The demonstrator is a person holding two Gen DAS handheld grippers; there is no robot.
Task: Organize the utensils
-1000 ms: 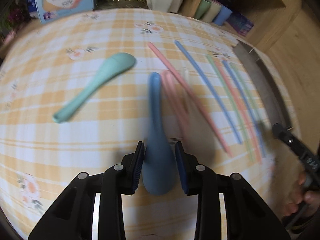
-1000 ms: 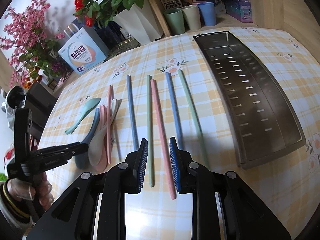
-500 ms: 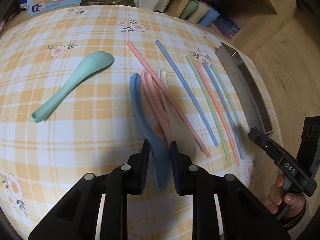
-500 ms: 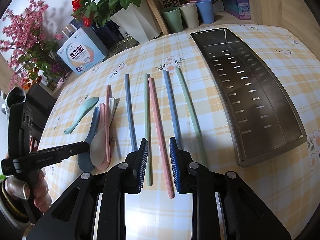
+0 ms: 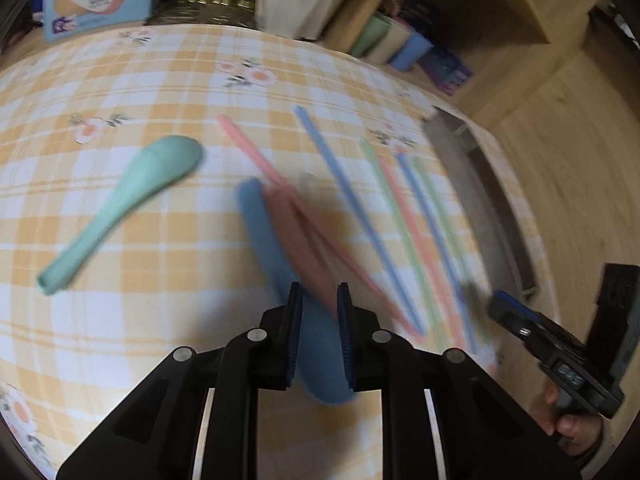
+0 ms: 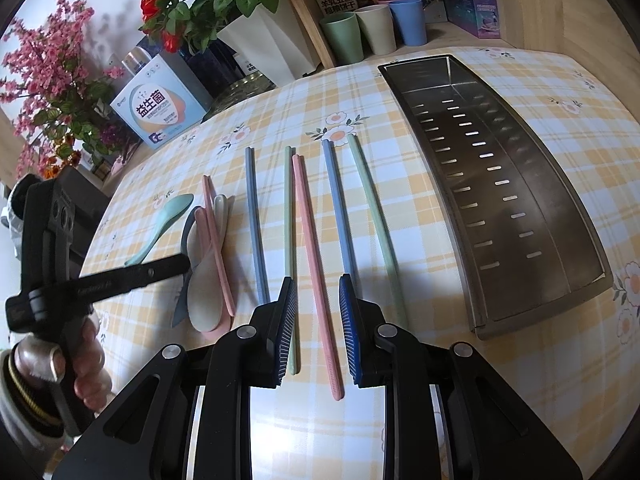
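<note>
The left gripper (image 5: 319, 338) is clamping the bowl end of a slate-blue plastic spoon (image 5: 276, 264) between its two black ribbed fingers (image 5: 293, 336), with the spoon's handle projecting forward and slightly left of the fingertips. A dusty-pink plastic spoon (image 5: 298, 236) is lying against the blue one just ahead of the right finger; this view is motion-blurred, so contact between them cannot be confirmed. A mint-green plastic spoon (image 5: 120, 204) is lying on the yellow checked tablecloth (image 5: 140, 92) well to the left of the left gripper's fingers. The right gripper (image 6: 318, 330) is holding its fingers parted, with nothing clamped. A long pink plastic chopstick (image 6: 316, 264) is running through the gap between them on the cloth, a pale green chopstick (image 6: 289, 240) is passing beside the left finger, and a blue chopstick (image 6: 340, 216) and a second green chopstick (image 6: 374, 220) are lying toward the right finger. A perforated stainless-steel tray (image 6: 532, 264) is sitting further right of those fingers, apart from the chopsticks.
</note>
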